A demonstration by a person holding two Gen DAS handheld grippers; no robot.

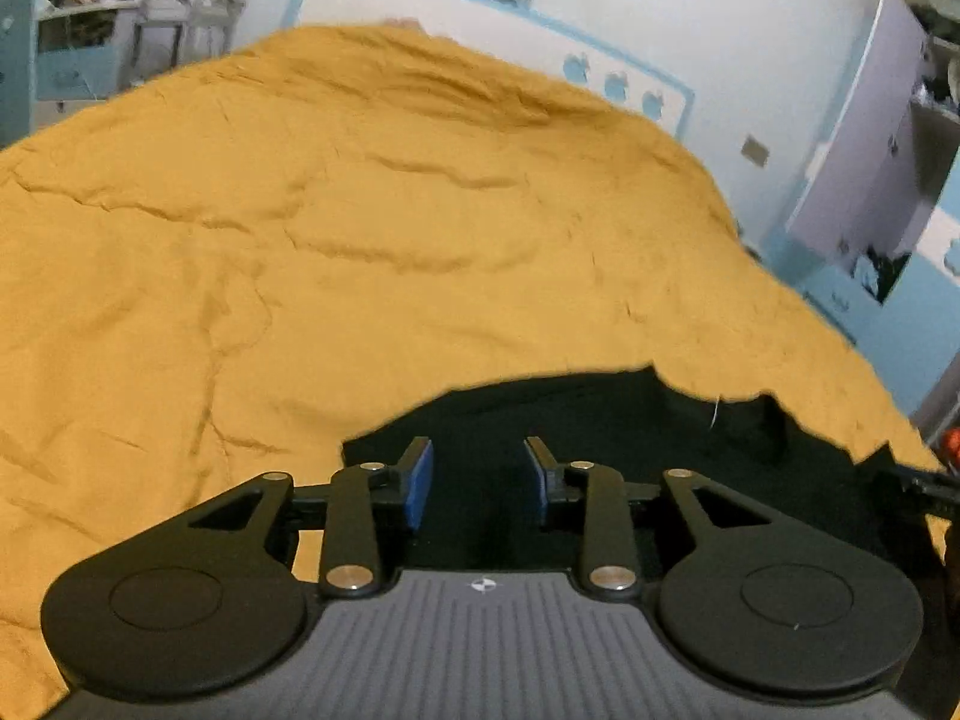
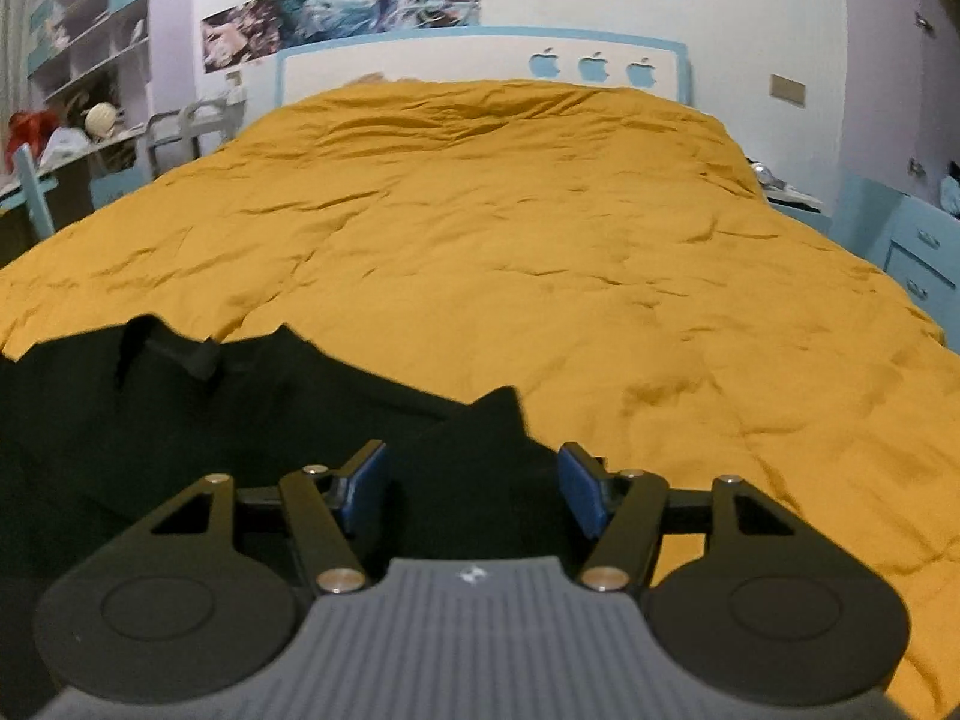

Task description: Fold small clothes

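Observation:
A black garment (image 1: 600, 420) lies on a mustard-yellow bed cover (image 1: 360, 240) at the near edge of the bed. My left gripper (image 1: 480, 480) is open just above the garment's left part, its blue pads (image 1: 420, 483) apart with dark cloth between and below them. In the right wrist view the same garment (image 2: 240, 408) spreads to the left, with a raised corner (image 2: 498, 408) ahead of the fingers. My right gripper (image 2: 471, 489) is open over the garment's right edge, nothing held.
The yellow cover (image 2: 540, 240) fills the bed up to a white and blue headboard (image 2: 480, 60). Shelves and a desk (image 2: 78, 90) stand at the left, blue drawers (image 2: 918, 252) at the right. The right gripper's tip shows at the left view's right edge (image 1: 924, 480).

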